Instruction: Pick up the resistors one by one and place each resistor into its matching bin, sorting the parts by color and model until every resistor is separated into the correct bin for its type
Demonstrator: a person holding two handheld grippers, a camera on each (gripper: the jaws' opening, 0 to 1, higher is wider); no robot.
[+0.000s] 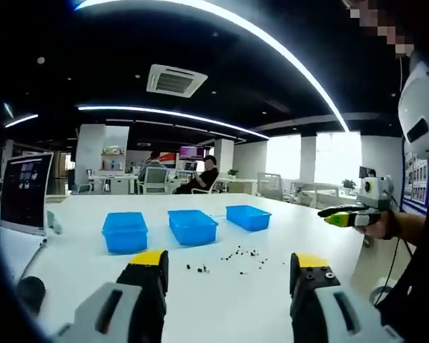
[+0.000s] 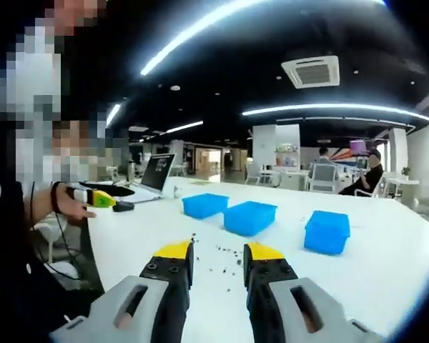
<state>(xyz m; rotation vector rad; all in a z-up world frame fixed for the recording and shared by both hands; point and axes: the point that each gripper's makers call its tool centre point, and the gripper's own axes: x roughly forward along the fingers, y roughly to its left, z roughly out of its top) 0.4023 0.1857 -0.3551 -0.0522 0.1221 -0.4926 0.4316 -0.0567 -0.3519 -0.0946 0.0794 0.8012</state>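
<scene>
Both tongs hovered above the white table, neither gripping anything. Seen in the left gripper view, the left gripper had its yellow-tipped jaws spread wide, with bare tabletop showing between them. Seen in the right gripper view, the right gripper had its jaws set narrower, a clear gap still between the tips. The resistors lay as a loose scatter of small dark specks on the table, on the near side of the bins and apart from them; they were too small to tell colour or model. In the right gripper view the same scatter showed just beyond the jaw tips. Three blue bins stood in a row further out on the table, well apart from the grippers: the left bin, the middle bin and the right bin, none touching its neighbour. What lay inside them could not be told. A laptop stood open near the table's left edge. At the table's right edge, a person's hand held the other gripper, its green and yellow tip pointing over the tabletop. Beyond the far edge, two people sat at another desk.
</scene>
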